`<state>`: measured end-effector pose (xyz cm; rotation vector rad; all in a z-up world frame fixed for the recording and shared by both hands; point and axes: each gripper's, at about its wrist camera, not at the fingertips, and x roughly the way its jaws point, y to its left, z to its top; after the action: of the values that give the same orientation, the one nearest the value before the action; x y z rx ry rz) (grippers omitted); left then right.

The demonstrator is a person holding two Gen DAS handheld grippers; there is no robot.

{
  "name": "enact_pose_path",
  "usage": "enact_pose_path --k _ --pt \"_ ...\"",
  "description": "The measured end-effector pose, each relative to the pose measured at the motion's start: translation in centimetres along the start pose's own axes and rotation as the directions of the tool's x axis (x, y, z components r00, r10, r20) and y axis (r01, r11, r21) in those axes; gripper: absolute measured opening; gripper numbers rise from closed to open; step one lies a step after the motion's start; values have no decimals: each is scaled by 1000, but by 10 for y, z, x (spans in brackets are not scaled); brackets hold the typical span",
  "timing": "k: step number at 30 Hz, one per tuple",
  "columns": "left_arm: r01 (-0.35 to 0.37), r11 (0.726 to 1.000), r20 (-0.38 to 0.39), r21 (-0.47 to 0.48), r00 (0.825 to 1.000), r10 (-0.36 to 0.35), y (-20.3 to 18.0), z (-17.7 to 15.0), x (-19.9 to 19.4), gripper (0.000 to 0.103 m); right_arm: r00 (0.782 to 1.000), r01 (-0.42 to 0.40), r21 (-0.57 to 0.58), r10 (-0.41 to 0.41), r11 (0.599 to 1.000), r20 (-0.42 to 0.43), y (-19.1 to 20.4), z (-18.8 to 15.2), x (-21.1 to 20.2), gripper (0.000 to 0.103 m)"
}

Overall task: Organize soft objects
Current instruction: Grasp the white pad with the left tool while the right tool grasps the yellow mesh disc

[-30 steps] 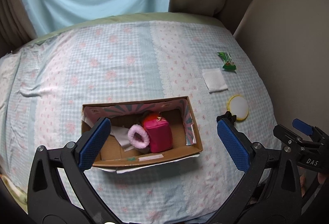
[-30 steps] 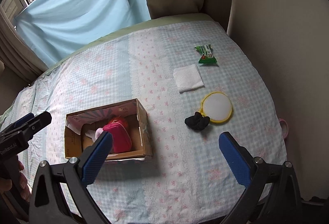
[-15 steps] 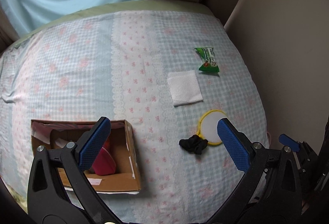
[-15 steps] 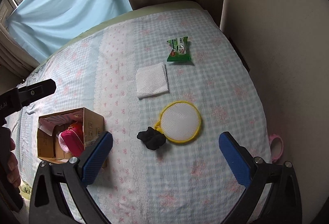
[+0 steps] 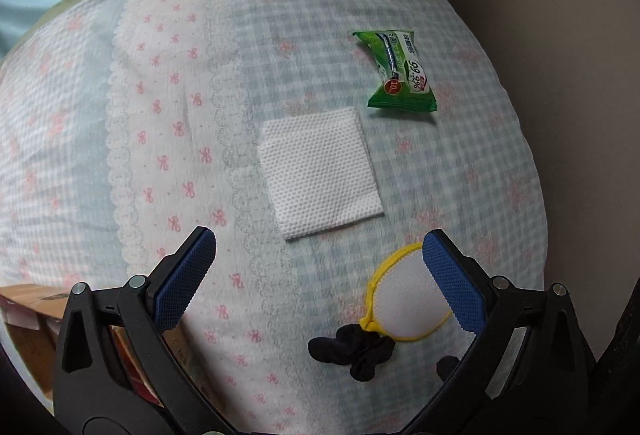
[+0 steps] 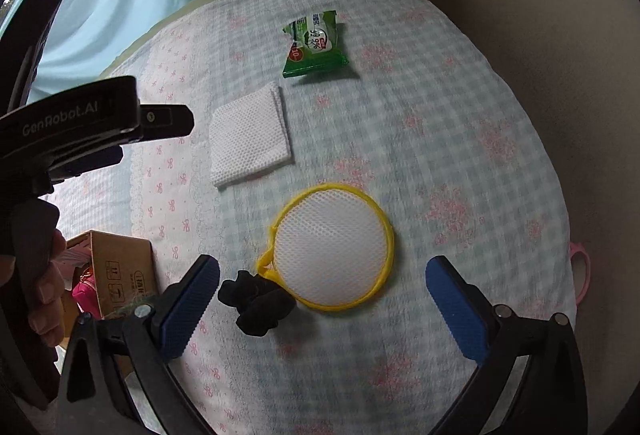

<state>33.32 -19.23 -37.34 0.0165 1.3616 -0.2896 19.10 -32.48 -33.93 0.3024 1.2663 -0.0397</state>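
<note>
Both claws, left claw (image 5: 316, 283) and right claw (image 6: 324, 305), have shifted rightward from the cardboard box (image 6: 120, 271) (now at frame edge), jaws spread wide and empty, above the black scrunchie (image 6: 256, 303) touching the yellow-rimmed mesh pad (image 6: 332, 243) on the bed.

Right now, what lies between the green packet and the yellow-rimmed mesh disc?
The folded white cloth lies roughly between the green packet and the yellow-rimmed mesh disc, offset toward the box side; the right wrist view shows it best.
</note>
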Motion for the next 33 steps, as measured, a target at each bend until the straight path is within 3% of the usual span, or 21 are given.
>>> enact_pose_path --k 9,16,20,23,28,31,33 --pt "-8 1000 -75 2 997 8 -4 24 89 103 998 37 25 -35 999 -56 1 5 73 103" --pt "-49 998 -86 30 995 51 -8 25 121 101 994 86 29 -84 996 -72 5 0 103 103" --pt "-62 995 -50 73 997 66 -14 22 124 99 992 111 32 -109 993 -62 8 -2 110 100" --pt "-61 995 -38 74 997 64 -13 22 122 87 992 114 43 -111 993 -51 7 -4 112 91" --pt "-59 995 -15 80 998 60 -10 26 111 41 990 137 39 -135 990 -41 4 -8 109 80" --pt "-51 995 -17 84 998 52 -8 30 105 20 989 147 39 -146 988 -34 3 -11 102 70" --pt "-49 995 -19 88 999 51 -6 31 99 17 990 141 44 -139 989 -33 -1 -14 95 54"
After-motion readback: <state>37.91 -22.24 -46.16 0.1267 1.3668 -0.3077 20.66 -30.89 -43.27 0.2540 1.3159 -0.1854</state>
